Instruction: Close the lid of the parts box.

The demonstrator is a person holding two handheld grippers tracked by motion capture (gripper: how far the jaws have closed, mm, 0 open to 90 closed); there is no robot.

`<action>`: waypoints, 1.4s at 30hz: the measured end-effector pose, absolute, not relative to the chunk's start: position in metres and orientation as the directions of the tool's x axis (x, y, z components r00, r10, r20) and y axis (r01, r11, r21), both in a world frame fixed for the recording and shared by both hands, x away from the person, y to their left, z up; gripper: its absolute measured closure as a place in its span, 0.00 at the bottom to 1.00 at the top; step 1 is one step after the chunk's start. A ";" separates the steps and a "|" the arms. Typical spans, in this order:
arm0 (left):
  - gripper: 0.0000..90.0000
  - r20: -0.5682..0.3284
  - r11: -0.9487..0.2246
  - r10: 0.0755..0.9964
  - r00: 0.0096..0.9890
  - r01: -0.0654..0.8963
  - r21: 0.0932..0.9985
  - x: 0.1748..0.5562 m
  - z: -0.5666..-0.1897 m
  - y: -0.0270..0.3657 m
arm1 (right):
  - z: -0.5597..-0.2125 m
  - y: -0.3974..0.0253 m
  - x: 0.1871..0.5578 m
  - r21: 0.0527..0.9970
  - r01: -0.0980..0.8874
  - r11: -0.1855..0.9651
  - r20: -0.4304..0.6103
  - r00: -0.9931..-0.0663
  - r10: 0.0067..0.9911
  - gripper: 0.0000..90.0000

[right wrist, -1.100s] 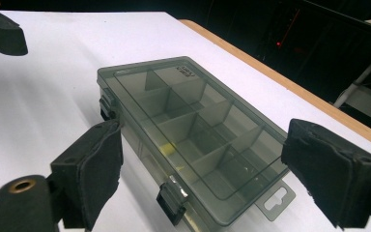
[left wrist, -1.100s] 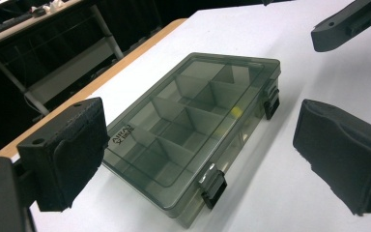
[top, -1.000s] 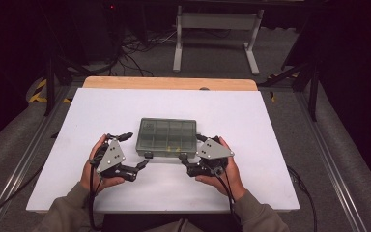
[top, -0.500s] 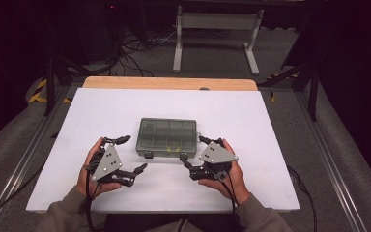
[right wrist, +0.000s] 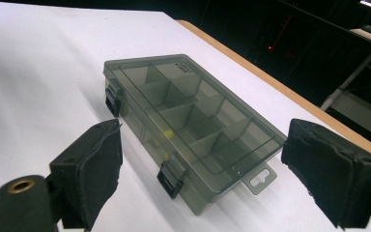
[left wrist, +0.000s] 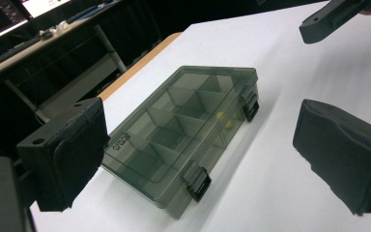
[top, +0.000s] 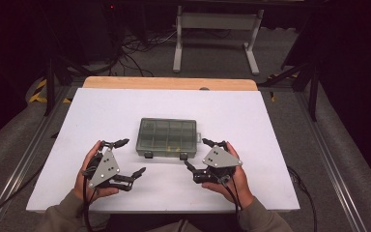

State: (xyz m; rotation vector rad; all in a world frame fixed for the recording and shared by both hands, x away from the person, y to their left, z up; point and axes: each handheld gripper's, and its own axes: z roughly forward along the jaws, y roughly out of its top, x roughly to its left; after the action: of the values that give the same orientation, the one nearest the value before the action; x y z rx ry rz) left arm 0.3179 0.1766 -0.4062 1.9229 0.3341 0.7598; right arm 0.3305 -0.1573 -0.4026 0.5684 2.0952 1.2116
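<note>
In the left gripper view the two black jaws are standing spread wide, with nothing between them but white table, and the clear grey compartment box (left wrist: 183,135) is lying ahead of them toward 12 o'clock. In the right gripper view the jaws are likewise gaping wide and pinching nothing, with the same box sitting in the gap's line of sight.

From the high view, the left gripper (top: 128,158) is hovering at about 8 o'clock from the box, just beside its near left corner but apart from it. The right gripper (top: 199,153) is sitting at about 4 o'clock from the box, near its right end and also clear of it. A hand is wrapping each tool, and both sleeves are coming in at 6 o'clock.

The box is lying flat with its lid down, near the middle of the white table (top: 270,125), slightly toward the near edge. Its two dark latches (left wrist: 197,180) are facing 6 o'clock, toward the person. Through the lid, dividers are showing, and a small yellow piece (right wrist: 168,131) is resting in a compartment along the latch side. A hang tab (right wrist: 259,178) is sticking out of the box's right end.

Beyond the table at 12 o'clock, a wooden board edge (top: 169,83) is showing.
</note>
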 end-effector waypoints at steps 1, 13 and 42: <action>0.07 0.367 -0.466 0.533 0.763 -0.097 0.879 0.317 -0.406 0.177 | -0.403 -0.158 0.330 0.875 0.048 0.482 -0.315 -0.700 0.641 0.16; 0.07 0.384 -0.481 0.524 0.760 -0.108 0.870 0.311 -0.410 0.182 | -0.406 -0.162 0.324 0.855 0.036 0.517 -0.355 -0.686 0.636 0.16; 0.07 0.386 -0.497 0.573 0.723 -0.067 0.865 0.303 -0.437 0.215 | -0.422 -0.193 0.310 0.849 0.037 0.528 -0.384 -0.642 0.663 0.16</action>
State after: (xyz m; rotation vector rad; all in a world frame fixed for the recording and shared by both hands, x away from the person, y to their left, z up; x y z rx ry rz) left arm 0.3026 0.2145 -0.4369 1.9487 0.3881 0.8228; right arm 0.3102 -0.1934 -0.4222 0.5668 2.0504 1.1162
